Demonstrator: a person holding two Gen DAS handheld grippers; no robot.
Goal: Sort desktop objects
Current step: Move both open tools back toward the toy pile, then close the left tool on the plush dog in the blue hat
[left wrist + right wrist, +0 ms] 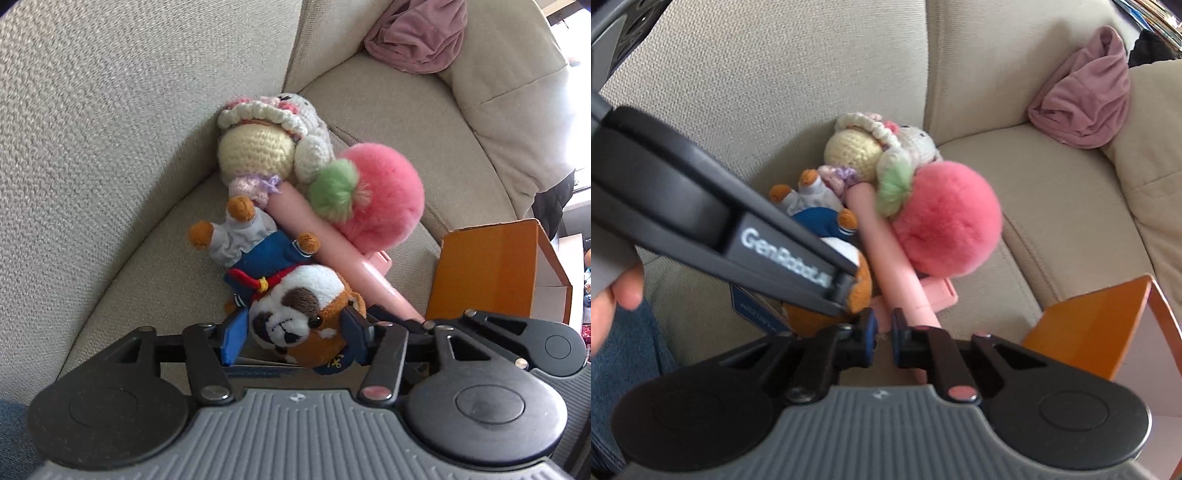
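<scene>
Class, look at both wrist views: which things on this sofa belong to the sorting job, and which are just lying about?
Belong to the job:
plush dog
crochet doll
pink pompom
pink tube
orange box

Just lying about:
mauve cloth
sofa cushions

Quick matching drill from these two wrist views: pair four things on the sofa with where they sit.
1 dog plush
2 pompom
3 orange box
4 pink cloth

a far back on the sofa
b between the left gripper's open jaws
c at the seat's right edge
d against the pink stick, mid-pile

Pairs: 1-b, 2-d, 3-c, 4-a
</scene>
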